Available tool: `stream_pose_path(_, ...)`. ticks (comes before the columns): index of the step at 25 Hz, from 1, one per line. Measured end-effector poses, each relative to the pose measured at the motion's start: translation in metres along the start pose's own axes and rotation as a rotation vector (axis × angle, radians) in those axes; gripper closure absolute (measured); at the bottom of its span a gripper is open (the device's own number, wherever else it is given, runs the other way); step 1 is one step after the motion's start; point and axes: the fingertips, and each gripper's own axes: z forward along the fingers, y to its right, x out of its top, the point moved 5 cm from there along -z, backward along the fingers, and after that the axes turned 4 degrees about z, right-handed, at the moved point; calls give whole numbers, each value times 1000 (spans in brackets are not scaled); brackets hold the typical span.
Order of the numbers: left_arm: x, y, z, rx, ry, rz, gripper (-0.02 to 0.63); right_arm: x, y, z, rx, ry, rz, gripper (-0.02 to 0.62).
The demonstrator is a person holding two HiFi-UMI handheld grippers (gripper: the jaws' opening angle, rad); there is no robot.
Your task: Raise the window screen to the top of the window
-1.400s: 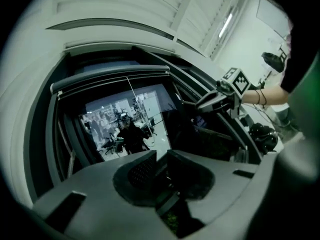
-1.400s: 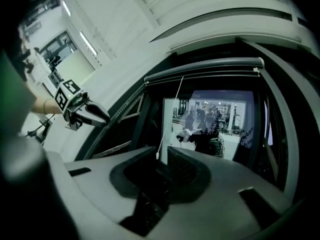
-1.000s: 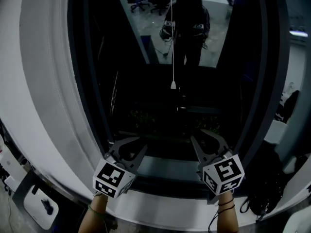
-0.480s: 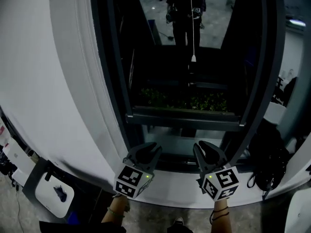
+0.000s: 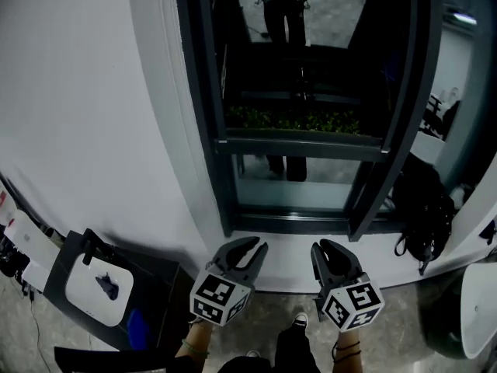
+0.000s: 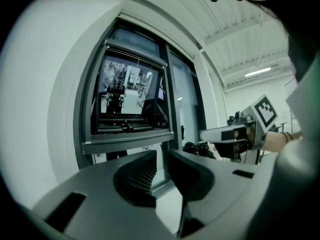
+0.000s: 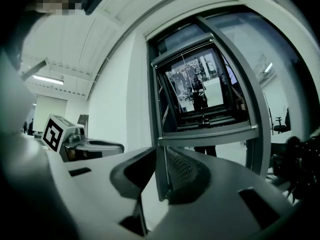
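Window (image 5: 208, 130): dark-framed, upper centre of the head view, set in a white wall (image 5: 93, 115).
Screen (image 5: 303, 68): dark panel filling the window's upper part. Its grey bottom rail (image 5: 303, 144) runs level across the frame, with a clear pane below it. The panel's top edge is cut off in the head view. In the left gripper view a strip of glass shows above the panel.
Left claw (image 5: 250, 247): bottom centre, jaws a narrow gap apart with nothing between them. It points at the window and touches nothing.
Right claw (image 5: 326, 249): just right of the left one, jaws likewise narrowly apart and empty, also clear of the window.
Sill (image 5: 295, 274): white ledge lying between both claws and the frame's foot.
Bag (image 5: 423, 216): black, at right, close against the frame's lower right corner.
Box (image 5: 97, 282): white, on a dark stand, lower left, well apart from the window.
Glass: shows a standing person's reflection (image 5: 283, 14) at top centre.
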Motion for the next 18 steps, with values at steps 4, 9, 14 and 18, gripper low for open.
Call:
stream_pose_path(4,-10,30,-23,-20,4,-30,540,-15,-21,-35,-7,-28,26,528)
stream_pose_path(9,-7,70,-36,-40,13,-51,540,-25,-31,-65,-5,-42,17,528)
stream_pose_path(14,-5,117,-44,-29,16,-92,540,-30,-32,-99,16,-60,2,528)
stream_pose_path(18,-8,166,-45,-40,-10,-89,540,-32,-26,-141,23,-71,-9,528)
